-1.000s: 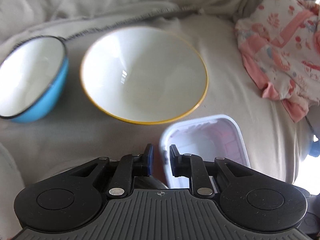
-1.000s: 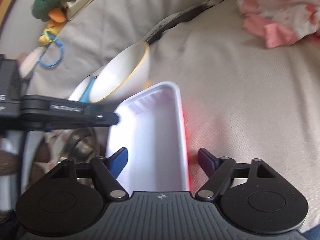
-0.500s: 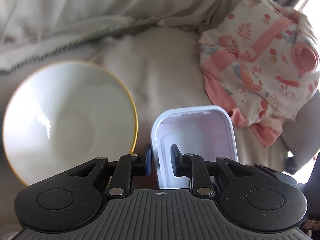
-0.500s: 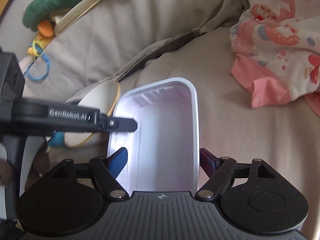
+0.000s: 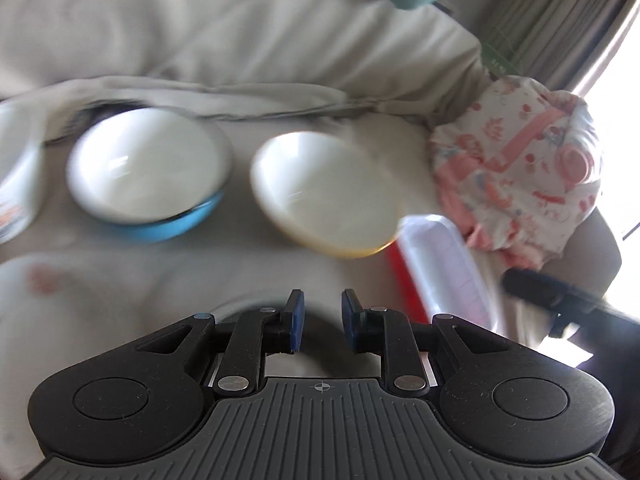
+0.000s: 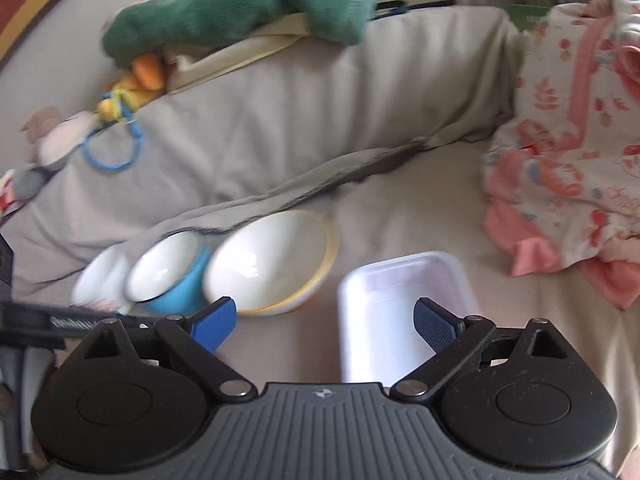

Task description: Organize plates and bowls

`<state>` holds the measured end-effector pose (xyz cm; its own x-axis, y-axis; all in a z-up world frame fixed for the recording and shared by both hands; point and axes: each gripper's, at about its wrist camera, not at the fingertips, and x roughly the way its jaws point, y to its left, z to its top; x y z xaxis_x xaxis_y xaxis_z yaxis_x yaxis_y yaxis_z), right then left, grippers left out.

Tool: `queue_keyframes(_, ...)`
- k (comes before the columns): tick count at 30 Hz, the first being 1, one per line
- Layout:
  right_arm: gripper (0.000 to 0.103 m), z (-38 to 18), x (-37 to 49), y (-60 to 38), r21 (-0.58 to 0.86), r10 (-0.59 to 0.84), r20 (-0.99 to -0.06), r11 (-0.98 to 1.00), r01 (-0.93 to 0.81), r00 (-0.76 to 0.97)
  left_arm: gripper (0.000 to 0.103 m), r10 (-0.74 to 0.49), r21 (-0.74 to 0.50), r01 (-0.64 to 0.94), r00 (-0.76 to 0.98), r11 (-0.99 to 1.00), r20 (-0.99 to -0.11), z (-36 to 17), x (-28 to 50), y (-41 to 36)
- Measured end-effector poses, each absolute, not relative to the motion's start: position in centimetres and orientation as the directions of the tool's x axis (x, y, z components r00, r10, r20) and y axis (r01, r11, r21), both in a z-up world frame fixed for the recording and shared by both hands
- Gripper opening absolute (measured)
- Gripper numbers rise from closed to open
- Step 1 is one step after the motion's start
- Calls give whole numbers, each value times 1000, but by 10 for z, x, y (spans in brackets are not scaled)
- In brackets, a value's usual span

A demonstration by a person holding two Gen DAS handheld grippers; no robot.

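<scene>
Left wrist view: left tongs [image 5: 322,320] low centre, blue pads narrowly parted, lately easing apart, nothing between them. Three bowls in a row across mid-frame on the beige sofa cushion [image 5: 248,52]: white bowl with printed side [image 5: 14,184] at left edge, blue-sided white enamel bowl [image 5: 148,172], yellow-rimmed white bowl [image 5: 324,194]. One white rectangular plastic tub [image 5: 448,268] right of centre, touching the yellow-rimmed bowl's edge. One pink floral cloth [image 5: 520,172] at right.

Right wrist view: right tongs [image 6: 324,322] spread wide, just opened further, grasping nothing; tub [image 6: 396,312] below, free of both pads. Same three bowls lower left; one green plush toy [image 6: 240,4] at top.
</scene>
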<state>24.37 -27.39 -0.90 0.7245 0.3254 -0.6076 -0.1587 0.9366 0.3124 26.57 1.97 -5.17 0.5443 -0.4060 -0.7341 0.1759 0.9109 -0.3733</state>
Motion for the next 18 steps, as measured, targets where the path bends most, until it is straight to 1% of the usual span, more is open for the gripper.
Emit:
queue_keyframes(2,98,-3,235,-249,332,356,-620,926,-177,699,23,-396,-374,160,559,914,-728,-57,248,45)
queue_keyframes(5,102,-1,226,-214,321,363,-649,928,-192,669,23,-404,-415,126,591,901,-698,-70,226,80)
queue_keyframes(7,103,-10,224,-190,285,345,-687,938,-200,640,23,-395,-439,88,618,894,-680,-81,217,100)
queue_keyframes(9,103,-23,227,-171,255,329,-730,944,-207,600,23,-362,-439,40,636,897,-681,-89,214,111)
queue_keyframes(12,103,-49,231,-156,233,303,-783,953,-196,543,23,-399,-465,61,619,883,-676,-94,213,112)
queue_keyframes(14,103,-65,233,-155,252,300,-789,954,-164,536,23,-378,-439,64,626,896,-682,-96,213,110)
queue_keyframes(16,103,-82,235,-163,300,309,-795,948,-105,522,24,-348,-408,57,635,911,-689,-100,215,106)
queue_keyframes(18,103,-100,238,-175,370,355,-801,927,-69,482,24,-355,-411,64,634,909,-687,-105,219,102)
